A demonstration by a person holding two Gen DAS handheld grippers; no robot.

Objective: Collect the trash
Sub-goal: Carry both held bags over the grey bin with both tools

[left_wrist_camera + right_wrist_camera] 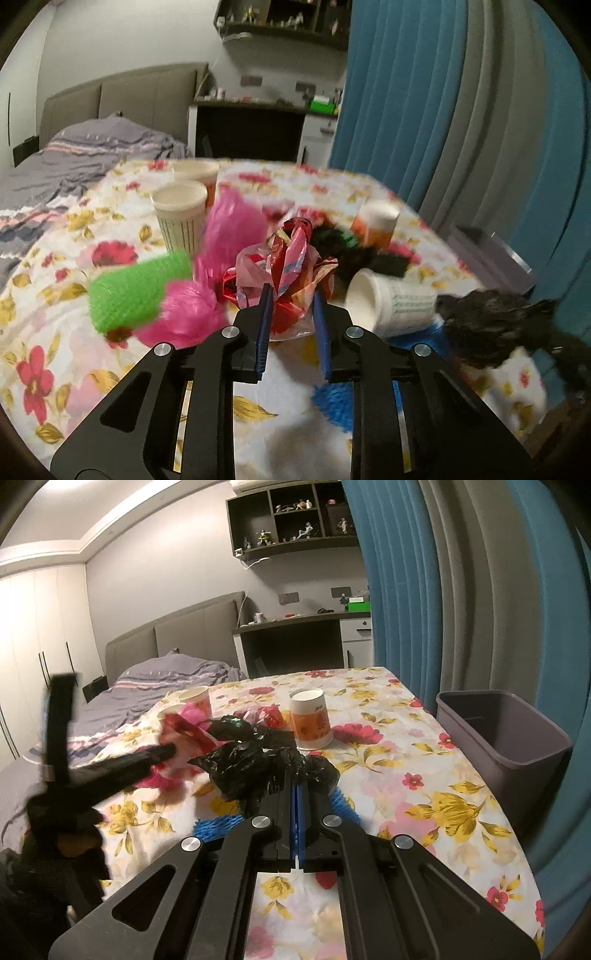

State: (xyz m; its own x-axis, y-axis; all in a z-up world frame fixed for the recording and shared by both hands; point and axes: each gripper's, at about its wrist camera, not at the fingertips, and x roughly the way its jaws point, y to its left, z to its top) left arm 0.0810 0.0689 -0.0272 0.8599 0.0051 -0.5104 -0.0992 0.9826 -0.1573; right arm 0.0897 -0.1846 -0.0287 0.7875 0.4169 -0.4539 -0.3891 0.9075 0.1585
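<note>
In the left wrist view my left gripper (293, 295) is shut on a crumpled red and pink plastic wrapper (286, 266), held over the floral tablecloth (55, 332). In the right wrist view my right gripper (297, 775) is shut on a crumpled black plastic bag (255, 768), lifted just above the table. That bag shows blurred at the right of the left wrist view (495, 328). The left gripper appears blurred at the left of the right wrist view (162, 755). A grey bin (506, 731) stands beside the table's right edge.
Pink bags (229, 236), a green mesh roll (140, 291), more black bags (347, 247) and a tipped paper cup (391, 302) lie on the table. Upright cups (181, 218) (312, 723) stand further back. A blue fluffy cloth (332, 402) lies near the front. A bed is at the left.
</note>
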